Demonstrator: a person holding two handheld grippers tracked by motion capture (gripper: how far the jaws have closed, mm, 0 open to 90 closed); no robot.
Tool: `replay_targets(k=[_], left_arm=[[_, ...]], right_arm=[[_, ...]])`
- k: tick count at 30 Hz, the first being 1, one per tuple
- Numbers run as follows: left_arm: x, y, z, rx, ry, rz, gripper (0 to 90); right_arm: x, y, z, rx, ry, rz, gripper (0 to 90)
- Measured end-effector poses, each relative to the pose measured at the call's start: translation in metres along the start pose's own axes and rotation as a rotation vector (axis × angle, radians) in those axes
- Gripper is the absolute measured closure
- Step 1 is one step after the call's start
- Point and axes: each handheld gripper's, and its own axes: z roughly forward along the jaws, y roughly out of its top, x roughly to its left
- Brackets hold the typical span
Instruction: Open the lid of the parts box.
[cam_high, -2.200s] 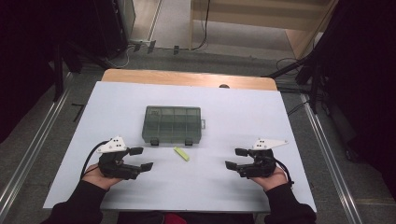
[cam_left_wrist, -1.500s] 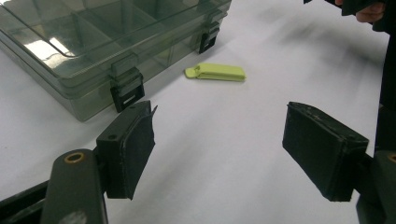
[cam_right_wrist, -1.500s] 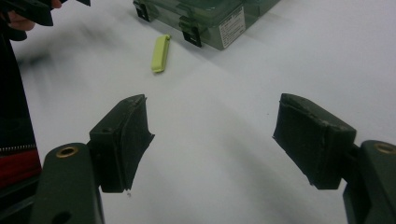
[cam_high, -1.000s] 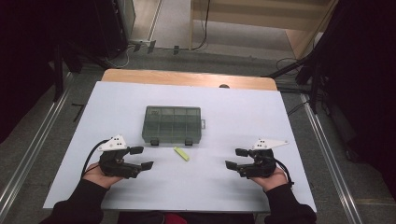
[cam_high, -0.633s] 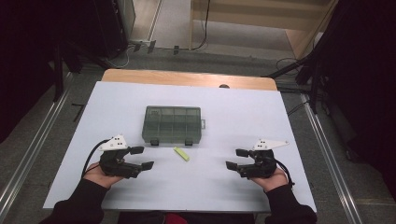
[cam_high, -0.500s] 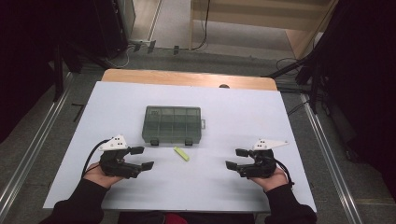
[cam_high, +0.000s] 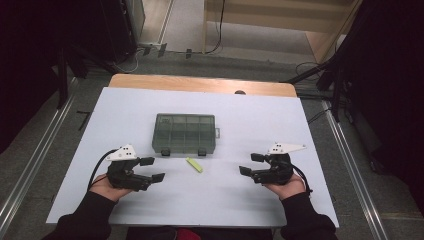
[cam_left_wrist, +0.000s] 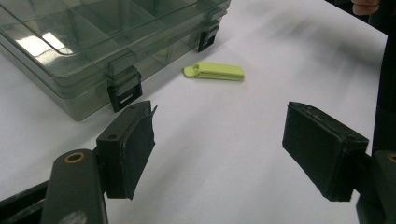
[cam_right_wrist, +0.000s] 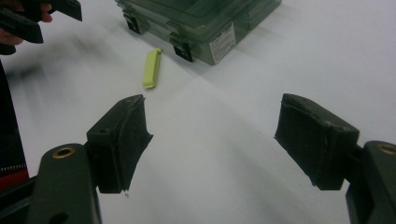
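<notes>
A clear grey compartment box (cam_high: 184, 133) (cam_left_wrist: 88, 51) (cam_right_wrist: 205, 23) lies closed in the middle of the white table (cam_high: 260, 120), its two black latches facing me. A small yellow-green clip (cam_high: 194, 164) (cam_left_wrist: 215, 71) (cam_right_wrist: 152, 68) lies flat just in front of the box. My left gripper (cam_high: 152, 169) (cam_left_wrist: 219, 154) rests near the front left, open and empty, pointing right toward the clip. My right gripper (cam_high: 249, 164) (cam_right_wrist: 210, 149) rests near the front right, open and empty, pointing left.
A wooden strip (cam_high: 200, 84) runs along the table's far edge. Metal rails (cam_high: 45, 145) flank the table on both sides. Bare white surface lies between the two grippers and behind the box.
</notes>
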Motion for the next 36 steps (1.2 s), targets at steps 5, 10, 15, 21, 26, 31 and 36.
replay_targets(k=[5, 10, 15, 21, 26, 31, 36], left_arm=[[0.0, 0.0, 0.0, -0.001, -0.002, -0.004, 24.8], [0.0, 0.0, 0.001, 0.002, -0.002, -0.004, 24.8], [0.0, 0.0, 0.001, 0.002, -0.003, -0.005, 24.8], [0.0, 0.0, 0.001, 0.006, -0.001, -0.003, 24.8], [0.0, 0.0, 0.001, 0.005, 0.0, -0.003, 24.8], [0.001, 0.0, 0.001, 0.004, -0.002, -0.004, 24.8], [0.001, 0.0, 0.001, 0.002, -0.002, -0.005, 24.8]], right_arm=[[0.0, 0.004, 0.002, 0.003, -0.004, -0.004, 25.1], [0.001, 0.009, 0.004, 0.006, -0.006, -0.013, 25.4], [0.0, 0.012, 0.006, 0.008, -0.011, -0.022, 25.7], [0.001, 0.016, 0.009, 0.009, -0.018, -0.03, 26.5], [0.003, 0.019, 0.011, 0.005, -0.014, -0.035, 27.0], [0.003, 0.021, 0.015, 0.01, -0.008, -0.04, 27.6], [0.004, 0.024, 0.02, 0.011, -0.001, -0.045, 27.8]])
